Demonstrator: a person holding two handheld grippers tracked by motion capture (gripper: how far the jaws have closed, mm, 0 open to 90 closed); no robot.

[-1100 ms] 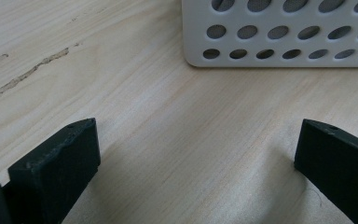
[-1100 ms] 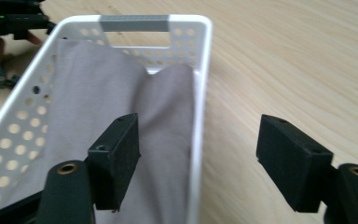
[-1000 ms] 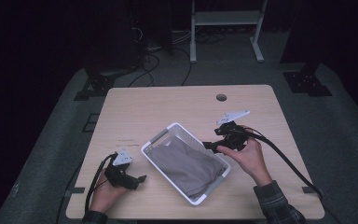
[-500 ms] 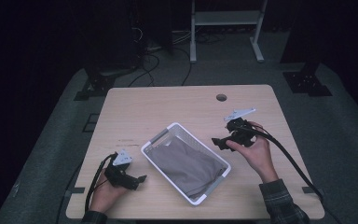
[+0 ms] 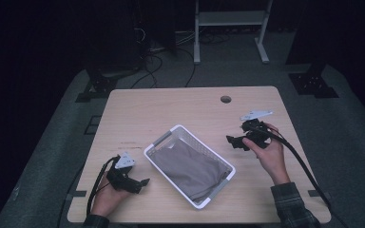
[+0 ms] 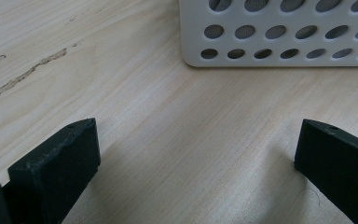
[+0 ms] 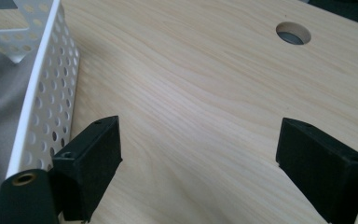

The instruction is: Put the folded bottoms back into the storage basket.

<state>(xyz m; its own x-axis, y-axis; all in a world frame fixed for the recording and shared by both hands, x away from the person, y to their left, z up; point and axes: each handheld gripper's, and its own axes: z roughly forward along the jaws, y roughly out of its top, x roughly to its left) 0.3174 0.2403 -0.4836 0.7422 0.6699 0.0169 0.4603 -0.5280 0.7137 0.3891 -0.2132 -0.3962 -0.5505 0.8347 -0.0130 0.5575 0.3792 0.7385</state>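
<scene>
Wooden table (image 5: 180, 114) | basket (image 5: 164, 141) between both grippers, untouched | left fingers (image 6: 60, 158) apart, empty | right fingers (image 7: 93, 154) just widened, empty

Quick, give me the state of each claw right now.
Left claw: open, nothing between its jaws.
Right claw: open, nothing held, jaws just opened.

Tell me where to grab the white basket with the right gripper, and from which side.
Take the white basket by its thin rim on the long wall facing the right gripper, coming from above with one jaw inside and one outside. The wall stands upright, and the grey cloth lies low inside, so the rim is likely free.
</scene>
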